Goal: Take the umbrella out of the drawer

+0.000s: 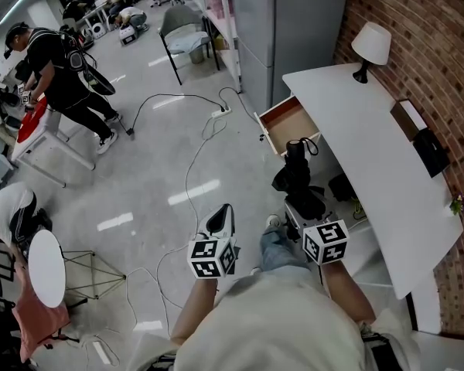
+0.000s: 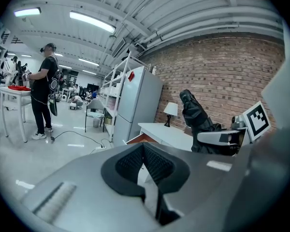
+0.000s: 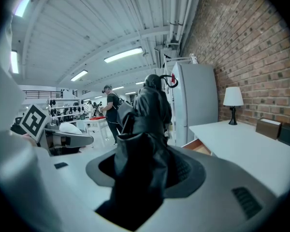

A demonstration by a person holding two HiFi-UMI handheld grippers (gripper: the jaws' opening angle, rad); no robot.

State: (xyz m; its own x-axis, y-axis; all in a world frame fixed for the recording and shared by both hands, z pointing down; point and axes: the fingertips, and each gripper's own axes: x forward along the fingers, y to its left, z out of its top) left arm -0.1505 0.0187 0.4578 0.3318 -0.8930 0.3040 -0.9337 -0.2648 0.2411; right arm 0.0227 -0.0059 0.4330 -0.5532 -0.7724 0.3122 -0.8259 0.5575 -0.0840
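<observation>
My right gripper (image 1: 301, 201) is shut on a folded black umbrella (image 1: 295, 176), which sticks out ahead of the jaws above the floor, clear of the drawer. In the right gripper view the umbrella (image 3: 145, 144) fills the gap between the pads and rises upward. The open wooden drawer (image 1: 288, 124) juts from the white desk (image 1: 371, 153) and looks empty. My left gripper (image 1: 220, 221) hangs to the left over the floor, shut with nothing in it; in its own view the gripper (image 2: 146, 166) has its pads together, and the umbrella (image 2: 197, 117) shows at the right.
A table lamp (image 1: 369, 46) and a dark box (image 1: 430, 150) stand on the desk by the brick wall. A grey cabinet (image 1: 286, 29) stands behind the drawer. Cables and a power strip (image 1: 220, 112) lie on the floor. A person (image 1: 62, 76) works at a far table; a round white stool (image 1: 45, 267) stands left.
</observation>
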